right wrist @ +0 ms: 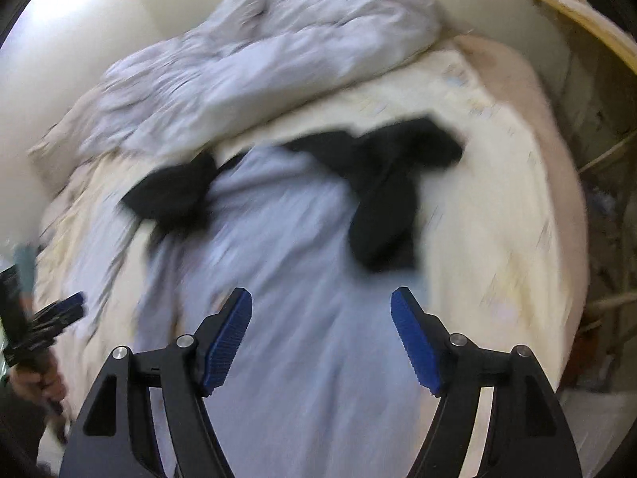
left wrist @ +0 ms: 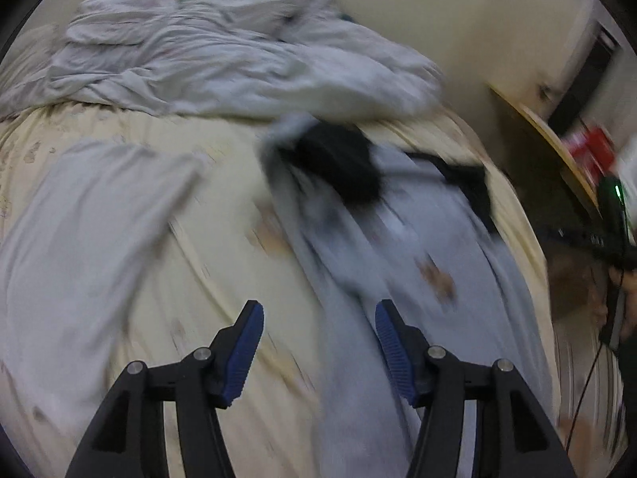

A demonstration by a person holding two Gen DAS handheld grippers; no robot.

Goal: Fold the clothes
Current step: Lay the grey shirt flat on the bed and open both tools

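A pale blue-grey garment with black sleeves (right wrist: 302,239) lies spread on the cream bed sheet (right wrist: 497,199); it also shows in the left wrist view (left wrist: 418,247). Its black sleeves (right wrist: 386,199) lie crumpled at the far end. My right gripper (right wrist: 321,338) is open and empty, above the garment's near part. My left gripper (left wrist: 318,342) is open and empty, above the garment's left edge. A second light grey garment (left wrist: 87,231) lies at the left. Both views are motion-blurred.
A rumpled grey duvet (left wrist: 223,63) is piled at the bed's far side against the wall. A wooden shelf (left wrist: 557,135) with a red box (left wrist: 593,151) stands right of the bed. The other gripper shows at the left edge of the right wrist view (right wrist: 43,326).
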